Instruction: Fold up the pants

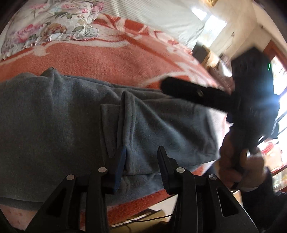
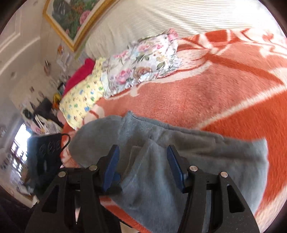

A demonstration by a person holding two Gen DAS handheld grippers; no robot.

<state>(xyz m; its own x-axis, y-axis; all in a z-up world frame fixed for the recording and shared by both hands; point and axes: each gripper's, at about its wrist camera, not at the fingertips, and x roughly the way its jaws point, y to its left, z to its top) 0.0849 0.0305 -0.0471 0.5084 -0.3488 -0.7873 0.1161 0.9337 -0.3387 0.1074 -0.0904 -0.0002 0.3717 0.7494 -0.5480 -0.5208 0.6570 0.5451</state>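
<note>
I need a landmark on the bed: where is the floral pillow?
The floral pillow lies at the bed's far side on the orange blanket, beyond the grey pants, beside a yellow patterned cloth.

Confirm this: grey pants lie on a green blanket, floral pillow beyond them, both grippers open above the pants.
Wrong in one respect: the blanket is orange with a white pattern, not green, as the right wrist view shows. The rest holds: grey pants on it, floral pillow beyond, left gripper and right gripper with jaws apart over the pants.

bed: orange blanket (image 2: 206, 93) | floral pillow (image 2: 143, 59) | framed painting (image 2: 71, 16) | bright window (image 1: 281, 75)
</note>
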